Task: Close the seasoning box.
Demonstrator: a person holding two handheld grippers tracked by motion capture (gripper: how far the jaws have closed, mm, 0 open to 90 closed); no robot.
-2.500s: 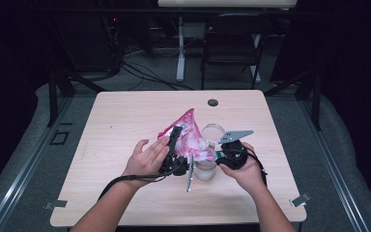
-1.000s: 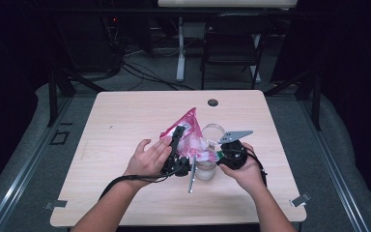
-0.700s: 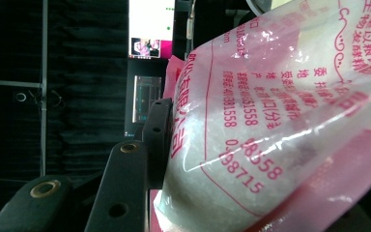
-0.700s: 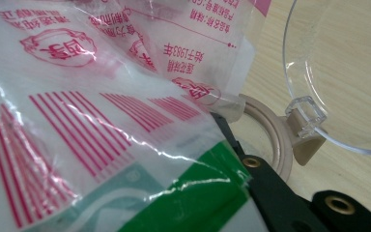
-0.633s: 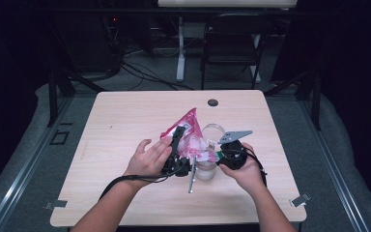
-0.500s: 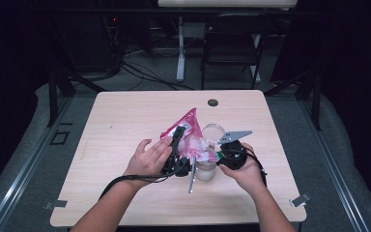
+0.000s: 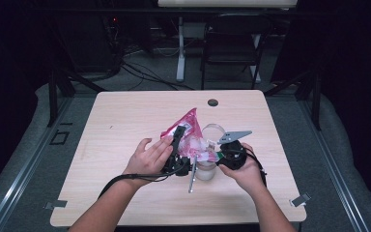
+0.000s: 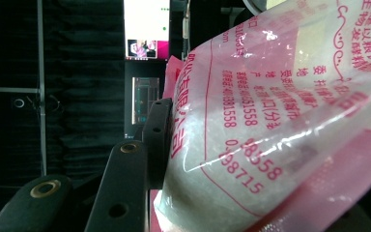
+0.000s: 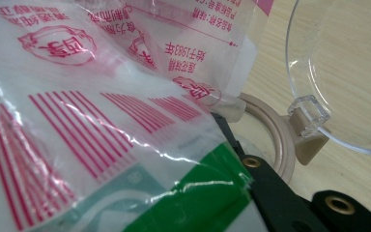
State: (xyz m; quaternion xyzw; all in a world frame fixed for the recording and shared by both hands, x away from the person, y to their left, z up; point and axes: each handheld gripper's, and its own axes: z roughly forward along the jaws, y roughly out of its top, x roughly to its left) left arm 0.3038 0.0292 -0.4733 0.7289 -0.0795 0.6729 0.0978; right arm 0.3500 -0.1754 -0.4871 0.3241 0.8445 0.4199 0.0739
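pink bag (image 7: 186, 135) of white granules hangs over the middle of the table (image 7: 125, 121), tipped corner-down toward the open jar (image 7: 205, 169) with its clear hinged lid (image 7: 213, 131) flipped back; left gripper (image 7: 178, 145) clamps the bag's bulging side, one black jaw flat against the film in the left gripper view (image 8: 157, 145); right gripper (image 7: 222, 155) is pressed together on the bag's lower corner, the film (image 9: 101, 121) draped over its jaw just beside the jar's beige rim (image 9: 270, 140); the bag looks soft, slick and floppy, the weight shifting as the granules slide, so a pinch on thin film alone could slip or tear; better to hold where the contents bunch up, and at the sealed corner; the jar looks light and clear, easily nudged over by a careless jaw; a metal spoon-like tool (image 7: 192, 176) lies just beside it, toward the person; there is wide bare wood to the left and at the far end, near a dark round grommet (image 7: 213, 102); the near edge is close to the forearms, so spills should stay central.
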